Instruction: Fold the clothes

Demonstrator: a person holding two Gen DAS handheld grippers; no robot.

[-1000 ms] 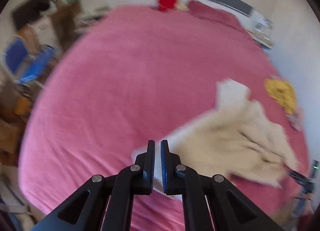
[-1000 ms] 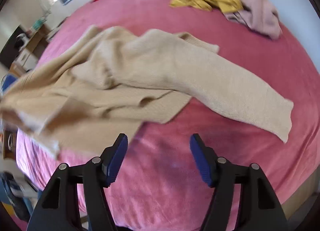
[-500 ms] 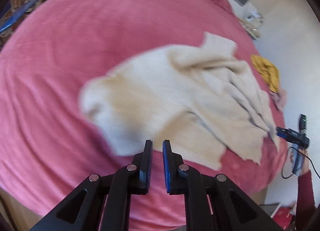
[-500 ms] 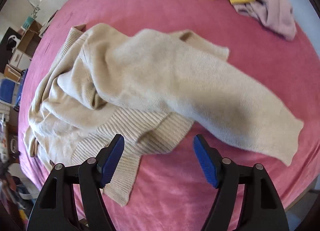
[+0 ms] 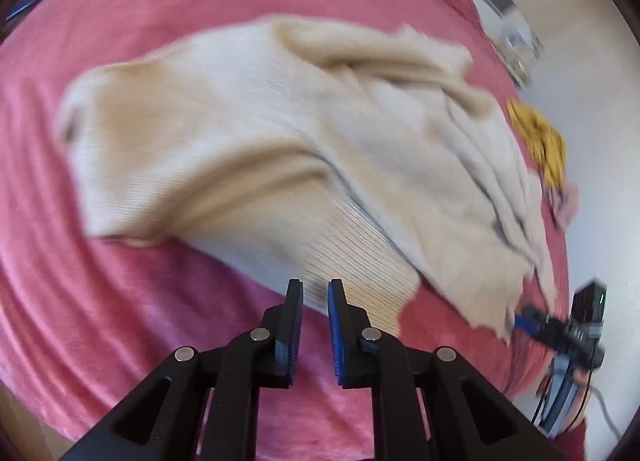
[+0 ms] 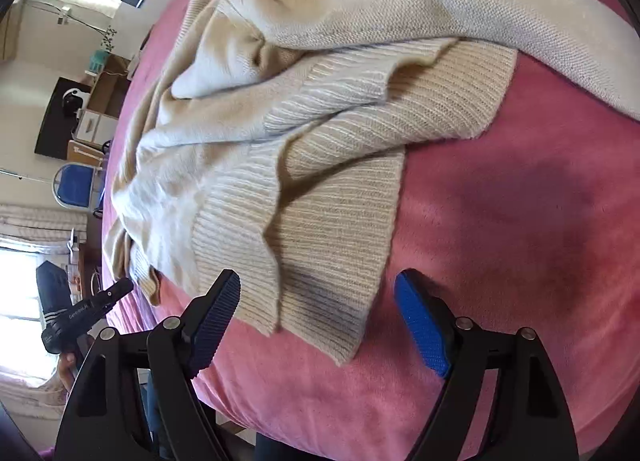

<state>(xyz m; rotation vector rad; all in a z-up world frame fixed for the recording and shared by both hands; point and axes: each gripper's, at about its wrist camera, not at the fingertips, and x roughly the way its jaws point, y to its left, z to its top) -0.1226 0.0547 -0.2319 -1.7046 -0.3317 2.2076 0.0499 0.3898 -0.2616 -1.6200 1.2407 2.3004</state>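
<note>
The cream ribbed-knit sweater (image 6: 304, 133) lies rumpled and unfolded on the pink plush bed (image 6: 520, 253), so folding has barely begun. The right gripper (image 6: 318, 319), fingers wide apart, straddles its hem; the left gripper (image 5: 315, 325), fingers nearly together, holds nothing just short of the hem.

The left view is motion-blurred: the sweater (image 5: 304, 149) shows soft edges, and the yellow garment (image 5: 540, 141) at 3 o'clock is smeared. In the right view, the sweater's sleeve runs off the frame at 2 o'clock.
</note>
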